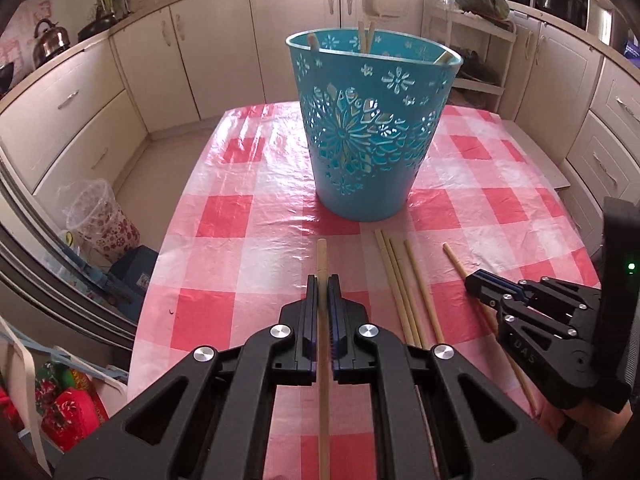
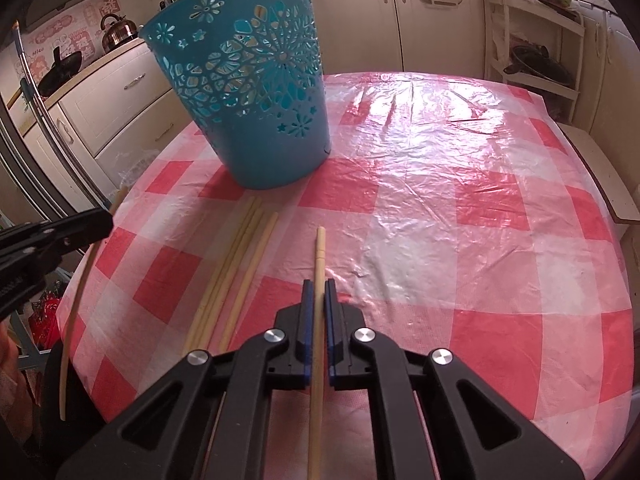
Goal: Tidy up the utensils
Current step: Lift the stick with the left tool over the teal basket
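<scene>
A teal cut-out basket point(image 1: 370, 128) stands on the checked table and holds several chopsticks point(image 1: 366, 38); it also shows in the right wrist view point(image 2: 256, 80). My left gripper point(image 1: 323, 282) is shut on one bamboo chopstick point(image 1: 322, 256) that runs along its fingers. My right gripper point(image 2: 319, 288) is shut on another chopstick point(image 2: 319, 256); this gripper also shows in the left wrist view point(image 1: 474, 280). Three loose chopsticks point(image 1: 404, 288) lie on the cloth between the grippers, also seen in the right wrist view point(image 2: 236, 268).
The table point(image 2: 460, 184) has a red and white checked plastic cloth. Cream kitchen cabinets point(image 1: 224, 52) surround it. A clear patterned bin point(image 1: 100, 220) stands on the floor at left. A white shelf rack point(image 2: 536, 40) stands at back right.
</scene>
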{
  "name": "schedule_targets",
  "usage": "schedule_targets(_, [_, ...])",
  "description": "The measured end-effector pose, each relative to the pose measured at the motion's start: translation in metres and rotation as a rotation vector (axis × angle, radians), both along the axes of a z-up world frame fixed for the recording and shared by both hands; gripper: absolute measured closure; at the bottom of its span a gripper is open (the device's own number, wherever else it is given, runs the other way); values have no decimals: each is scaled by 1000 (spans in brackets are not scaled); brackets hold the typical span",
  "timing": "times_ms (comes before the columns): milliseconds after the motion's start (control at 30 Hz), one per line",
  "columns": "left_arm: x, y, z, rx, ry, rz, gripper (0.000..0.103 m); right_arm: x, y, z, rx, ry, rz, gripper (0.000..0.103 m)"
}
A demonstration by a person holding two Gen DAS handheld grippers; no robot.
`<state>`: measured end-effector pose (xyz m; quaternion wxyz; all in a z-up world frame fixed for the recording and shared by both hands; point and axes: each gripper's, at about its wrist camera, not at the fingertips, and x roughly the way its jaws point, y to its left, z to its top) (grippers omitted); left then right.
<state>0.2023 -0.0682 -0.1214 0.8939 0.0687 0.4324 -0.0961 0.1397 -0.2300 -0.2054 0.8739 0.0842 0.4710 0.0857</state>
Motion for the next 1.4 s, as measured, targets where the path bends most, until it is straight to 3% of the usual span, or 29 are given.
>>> schedule_targets(200, [-19,3,29,-44,-69,-10,98,-1,10,1,-71,-9,14,97])
schedule_targets(300, [-26,9,47,-107,-122,-20,98,-1,14,1,-105,-16,21,97])
schedule_targets(467, [-29,28,87,-234,-228,-11,98,-1,1,0,-19,-10,5,97])
schedule_targets(667, [-13,35,132,-332,-349,29,98,-1,-10,-3,75,3,-12,97])
schedule_targets(1033, [47,11,181,-417,-521,62,98,1,-19,-6,154,14,-23,97])
schedule_targets(1233, [92,-2,184,-451,-583,134,98,1,-19,-7,169,17,-23,97])
schedule_targets(1400, [131,-6,153,-475,-551,211,98,2,-21,-7,179,20,-23,97])
